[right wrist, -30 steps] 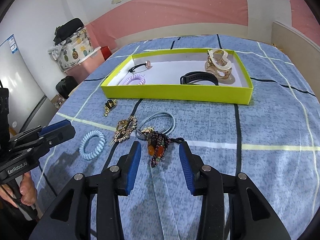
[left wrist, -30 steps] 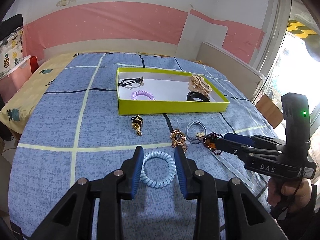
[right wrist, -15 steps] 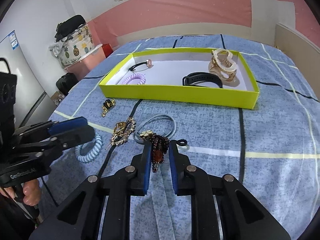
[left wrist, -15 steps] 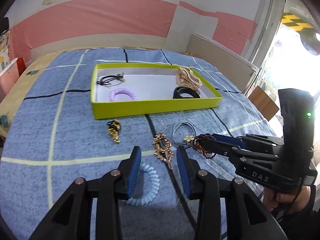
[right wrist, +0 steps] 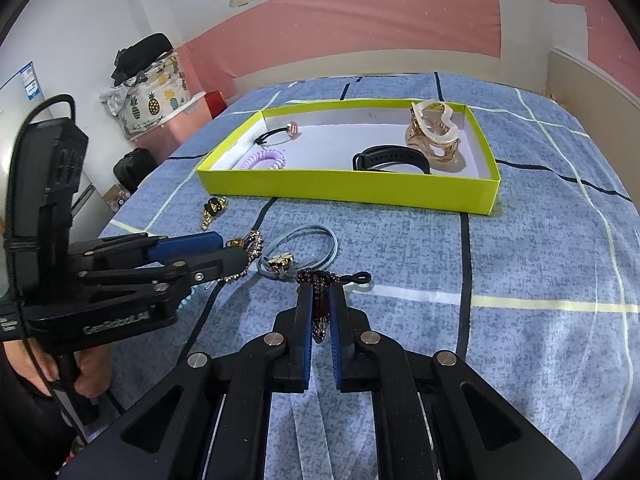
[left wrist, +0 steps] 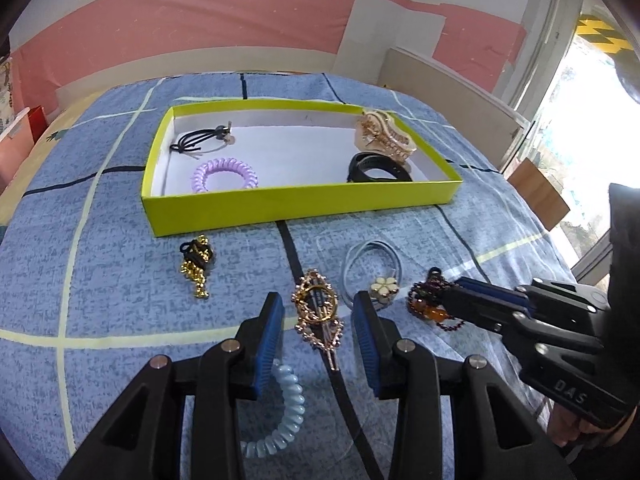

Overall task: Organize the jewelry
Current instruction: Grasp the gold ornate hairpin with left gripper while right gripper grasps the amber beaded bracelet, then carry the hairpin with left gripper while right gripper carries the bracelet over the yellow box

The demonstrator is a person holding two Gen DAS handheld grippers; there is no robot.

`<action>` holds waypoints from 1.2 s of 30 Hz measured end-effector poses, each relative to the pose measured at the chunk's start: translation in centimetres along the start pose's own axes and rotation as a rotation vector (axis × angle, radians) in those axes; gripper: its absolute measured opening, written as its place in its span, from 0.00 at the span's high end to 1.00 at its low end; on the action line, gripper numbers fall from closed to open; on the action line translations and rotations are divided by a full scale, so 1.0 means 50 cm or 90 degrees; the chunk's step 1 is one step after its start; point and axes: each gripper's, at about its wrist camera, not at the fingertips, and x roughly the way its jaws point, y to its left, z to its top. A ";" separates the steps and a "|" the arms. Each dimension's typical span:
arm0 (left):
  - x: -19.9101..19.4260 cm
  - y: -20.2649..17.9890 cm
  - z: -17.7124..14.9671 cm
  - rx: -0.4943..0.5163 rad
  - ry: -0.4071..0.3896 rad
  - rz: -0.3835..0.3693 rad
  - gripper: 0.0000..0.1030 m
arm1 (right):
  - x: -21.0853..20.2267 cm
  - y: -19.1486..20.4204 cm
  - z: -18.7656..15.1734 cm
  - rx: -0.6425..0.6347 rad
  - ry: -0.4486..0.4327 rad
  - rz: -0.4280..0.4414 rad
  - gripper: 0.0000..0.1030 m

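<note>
Bedspread (left wrist: 100, 288): blue, striped; yellow tray (left wrist: 304, 204) far.
Left gripper (left wrist: 318, 312): half open astride gold hairpin (left wrist: 318, 308), gripping nothing.
Right gripper (right wrist: 320, 300): just closed, pinching beaded bracelet (right wrist: 318, 280).
Obstacles: flower hair tie (right wrist: 296, 252), blue coil (left wrist: 280, 420) close by.

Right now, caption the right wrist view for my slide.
Right gripper shut on beaded bracelet; yellow tray waits beyond.

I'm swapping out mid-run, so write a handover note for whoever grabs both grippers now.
Right gripper: jaws just closed on the dark bead bracelet, not yet lifted off the bedspread.
Left gripper: open, straddling the gold hair clip.
Done: black hair tie, purple coil tie, black band and claw clip lie in the yellow box.
Left: bracelet, gold clip, gold charm, flower hair tie, blue coil tie.
</note>
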 end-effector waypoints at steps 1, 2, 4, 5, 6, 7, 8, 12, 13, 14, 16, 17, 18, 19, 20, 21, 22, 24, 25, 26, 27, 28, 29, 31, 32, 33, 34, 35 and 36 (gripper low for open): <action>0.001 0.001 0.000 -0.002 0.000 0.001 0.63 | -0.001 0.000 0.000 0.001 0.000 0.001 0.93; 0.002 0.002 0.000 -0.003 0.000 0.002 0.63 | 0.000 -0.001 -0.001 0.002 0.000 0.002 0.93; 0.004 0.003 0.001 -0.004 0.001 0.006 0.63 | 0.000 -0.002 -0.002 0.004 0.000 0.002 0.93; 0.005 0.003 0.002 -0.004 0.000 0.006 0.63 | 0.000 -0.002 -0.003 0.004 0.000 0.002 0.93; 0.005 0.003 0.002 -0.003 -0.001 0.006 0.63 | -0.001 -0.003 -0.003 0.005 0.000 0.003 0.93; 0.006 0.003 0.002 -0.002 -0.002 0.005 0.63 | -0.002 -0.003 -0.004 0.006 0.000 0.002 0.93; 0.007 0.002 0.003 -0.001 -0.003 0.004 0.63 | -0.002 -0.004 -0.004 0.006 0.000 0.002 0.93; 0.007 0.000 0.004 0.001 -0.004 0.000 0.74 | -0.003 -0.005 -0.004 0.007 -0.001 0.001 0.93; 0.006 -0.001 0.004 0.003 -0.005 0.000 0.77 | -0.003 -0.005 -0.004 0.008 0.000 0.001 0.93; 0.006 -0.002 0.004 0.005 -0.006 0.001 0.78 | -0.003 -0.005 -0.004 0.008 0.000 0.001 0.93; 0.006 -0.002 0.004 0.006 -0.009 0.001 0.78 | -0.004 -0.005 -0.005 0.007 -0.001 0.000 0.93; 0.005 -0.002 0.005 0.006 -0.010 0.001 0.78 | -0.004 -0.005 -0.005 0.007 -0.001 -0.001 0.93; 0.005 -0.002 0.005 0.005 -0.011 0.002 0.78 | -0.003 -0.005 -0.004 0.008 -0.001 -0.001 0.93; 0.003 -0.002 0.005 0.005 -0.013 0.003 0.78 | -0.003 -0.006 -0.004 0.008 -0.001 -0.002 0.93; 0.001 -0.001 0.004 0.005 -0.016 0.005 0.78 | -0.003 -0.006 -0.004 0.008 -0.001 -0.002 0.93; -0.002 -0.001 0.004 0.005 -0.020 0.006 0.78 | -0.003 -0.007 -0.004 0.008 -0.002 -0.003 0.93; -0.006 -0.001 0.004 0.006 -0.023 0.007 0.78 | -0.004 -0.007 -0.004 0.008 -0.002 -0.004 0.93; -0.013 -0.001 0.004 0.007 -0.029 0.009 0.78 | -0.007 -0.006 -0.005 0.008 -0.004 -0.005 0.93; -0.017 -0.002 0.003 0.007 -0.032 0.009 0.78 | -0.011 -0.006 -0.005 0.008 -0.007 -0.006 0.93; -0.022 -0.003 0.003 0.008 -0.035 0.008 0.78 | -0.013 -0.006 -0.004 0.008 -0.009 -0.007 0.93; -0.027 -0.003 0.002 0.008 -0.037 0.008 0.78 | -0.017 -0.005 -0.004 0.008 -0.012 -0.008 0.93; -0.033 -0.004 0.001 0.009 -0.040 0.008 0.78 | -0.022 -0.004 -0.004 0.008 -0.015 -0.009 0.93; -0.040 -0.006 0.000 0.010 -0.044 0.008 0.78 | -0.029 -0.002 -0.004 0.007 -0.020 -0.010 0.93; -0.058 -0.011 -0.002 0.014 -0.055 0.008 0.78 | -0.040 0.002 -0.002 0.004 -0.028 -0.011 0.93; -0.067 -0.015 -0.003 0.016 -0.061 0.009 0.78 | -0.047 0.005 -0.002 0.001 -0.033 -0.011 0.93; -0.076 -0.018 -0.004 0.019 -0.067 0.010 0.78 | -0.055 0.008 -0.001 -0.001 -0.039 -0.012 0.93; -0.086 -0.020 -0.005 0.022 -0.073 0.011 0.78 | -0.061 0.010 0.000 -0.003 -0.043 -0.013 0.93; -0.095 -0.023 -0.006 0.024 -0.079 0.012 0.78 | -0.070 0.014 0.000 -0.006 -0.049 -0.014 0.93; -0.104 -0.026 -0.006 0.025 -0.085 0.013 0.78 | -0.079 0.018 0.001 -0.010 -0.055 -0.014 0.93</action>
